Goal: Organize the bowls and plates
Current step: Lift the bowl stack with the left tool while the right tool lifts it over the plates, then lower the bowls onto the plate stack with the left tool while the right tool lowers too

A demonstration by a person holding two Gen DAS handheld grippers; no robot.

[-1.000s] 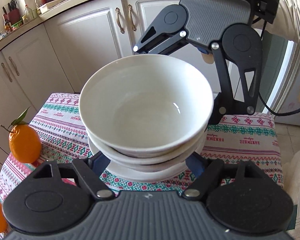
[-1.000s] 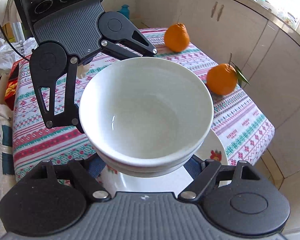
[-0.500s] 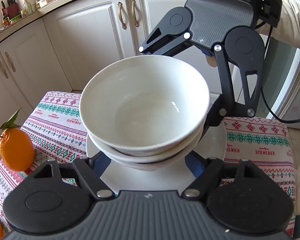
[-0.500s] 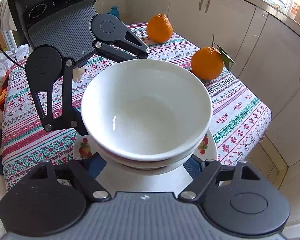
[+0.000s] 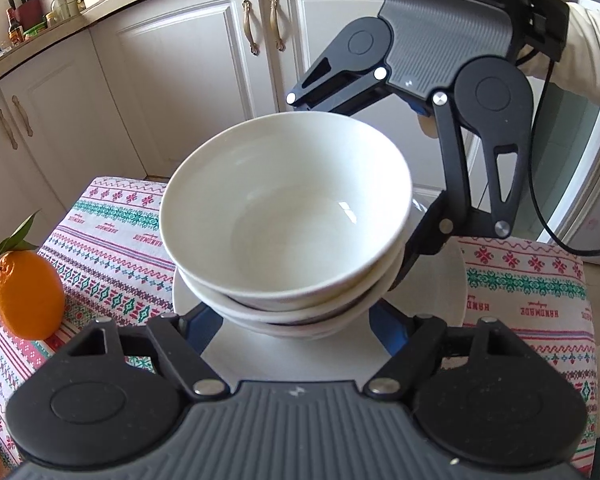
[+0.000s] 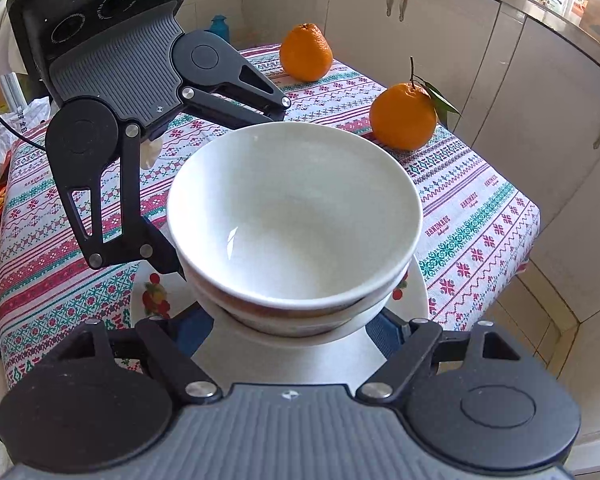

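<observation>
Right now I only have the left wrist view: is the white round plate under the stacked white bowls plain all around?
Observer: No. The white round plate has red and yellow fruit printed on its rim, under the stacked white ceramic bowls.
Operator: Any fruit besides the leafy orange?
Observer: A whole leafless orange stands farther along the patterned tablecloth than the leafy orange.
Operator: Anything beyond the table?
Observer: A small blue bottle-like object shows past its far edge.

Both tools' fingertips hidden under the bowl stack [image 5: 288, 220]; plate [image 6: 416, 292] mostly covered.
</observation>
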